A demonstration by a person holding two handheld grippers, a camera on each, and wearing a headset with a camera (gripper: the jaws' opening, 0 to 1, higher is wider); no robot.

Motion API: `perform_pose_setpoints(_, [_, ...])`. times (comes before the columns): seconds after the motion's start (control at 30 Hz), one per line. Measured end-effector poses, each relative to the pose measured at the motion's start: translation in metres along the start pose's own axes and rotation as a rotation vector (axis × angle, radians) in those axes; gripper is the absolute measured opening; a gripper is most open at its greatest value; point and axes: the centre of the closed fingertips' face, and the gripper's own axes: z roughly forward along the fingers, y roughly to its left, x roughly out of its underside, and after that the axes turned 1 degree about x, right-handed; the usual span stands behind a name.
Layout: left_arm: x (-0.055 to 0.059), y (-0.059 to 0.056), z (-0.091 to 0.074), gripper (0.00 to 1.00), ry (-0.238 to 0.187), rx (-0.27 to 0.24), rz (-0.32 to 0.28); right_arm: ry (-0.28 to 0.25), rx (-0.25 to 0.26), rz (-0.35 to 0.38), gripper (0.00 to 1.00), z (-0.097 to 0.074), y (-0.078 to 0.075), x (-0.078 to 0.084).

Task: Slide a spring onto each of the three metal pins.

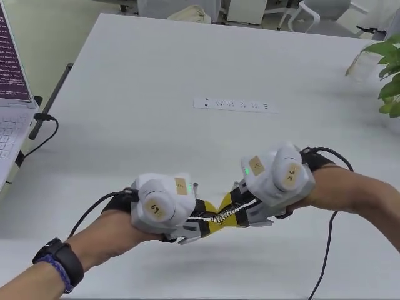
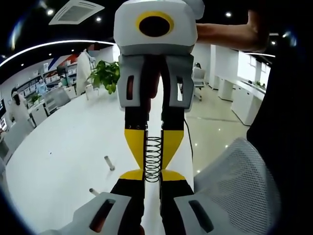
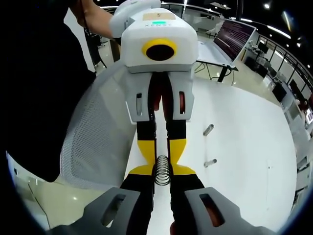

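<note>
White table (image 1: 156, 75), smooth top, with a flat power strip (image 1: 235, 104) mid-surface, a laptop (image 1: 9, 81) at the left edge and a leafy plant (image 1: 387, 75) at the right. Two short metal pins (image 2: 109, 163) lie on it, off to one side of the grippers. Left gripper (image 2: 152, 176) and right gripper (image 3: 163, 172) meet tip to tip, each with black, yellow-tipped jaws closed to a narrow gap on the thin wire spring (image 1: 224, 217), held in the air between them.

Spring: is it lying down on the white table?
No, the spring is up off the table, pinched between the yellow tips of the left gripper and the right gripper.
</note>
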Motion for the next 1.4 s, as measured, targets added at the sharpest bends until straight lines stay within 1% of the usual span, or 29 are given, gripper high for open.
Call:
perform_pose_setpoints(0.13, [0.001,0.001,0.0,0.03,-0.001,-0.013,-0.008,0.006,0.0,0.001,0.08,0.001,-0.001,0.001])
perform_pose_setpoints(0.27, [0.002,0.002,-0.002,0.07,-0.006,-0.027,-0.018,0.014,0.001,-0.001,0.08,0.002,-0.001,0.003])
perform_pose_setpoints(0.37, [0.006,0.003,-0.005,0.11,-0.001,-0.042,-0.033,0.019,-0.001,-0.002,0.08,0.003,-0.002,0.004])
perform_pose_setpoints(0.63, [0.017,0.006,-0.017,0.14,0.0,-0.08,-0.076,0.043,0.02,0.001,0.08,0.004,-0.009,0.011])
perform_pose_setpoints(0.87, [0.029,0.013,-0.033,0.17,-0.002,-0.137,-0.124,0.07,0.027,0.016,0.08,0.004,-0.014,0.022])
perform_pose_setpoints(1.0, [0.035,0.016,-0.043,0.19,-0.004,-0.17,-0.151,0.096,0.025,0.026,0.08,0.005,-0.019,0.031])
perform_pose_setpoints(1.17, [0.047,0.023,-0.06,0.21,-0.004,-0.229,-0.193,0.121,0.025,0.034,0.08,0.007,-0.026,0.039])
perform_pose_setpoints(1.27, [0.054,0.025,-0.068,0.23,-0.004,-0.255,-0.213,0.137,0.024,0.025,0.08,0.009,-0.029,0.043])
perform_pose_setpoints(1.4, [0.062,0.028,-0.079,0.25,-0.002,-0.289,-0.242,0.144,0.018,0.025,0.08,0.012,-0.033,0.044])
